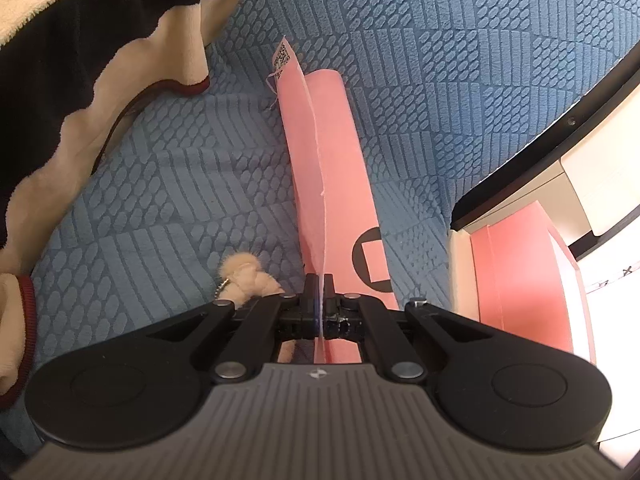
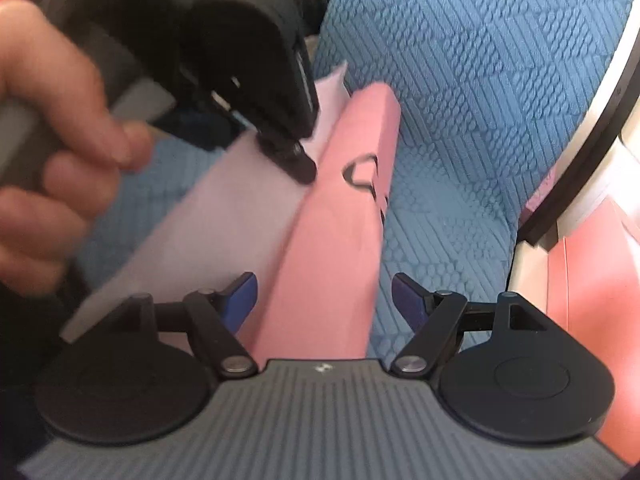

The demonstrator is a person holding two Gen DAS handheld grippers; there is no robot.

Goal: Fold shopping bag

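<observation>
Now my left claw [image 1: 320, 280] pinches the pink shopping bag's [image 1: 332, 152] raised flap; my right claw [image 2: 324, 292] gapes wide around the bag.

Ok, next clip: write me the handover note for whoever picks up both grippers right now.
Left gripper: shut on the raised flap edge of the pink shopping bag, held up on edge.
Right gripper: open, fingers either side of the bag's near end, gripping nothing.
Bag lies as a long narrow strip on the blue textured cover, black logo facing up.
Done: bag looks narrowed lengthwise.
Left: probably lay the flap over, then fold the strip end to end.
</observation>
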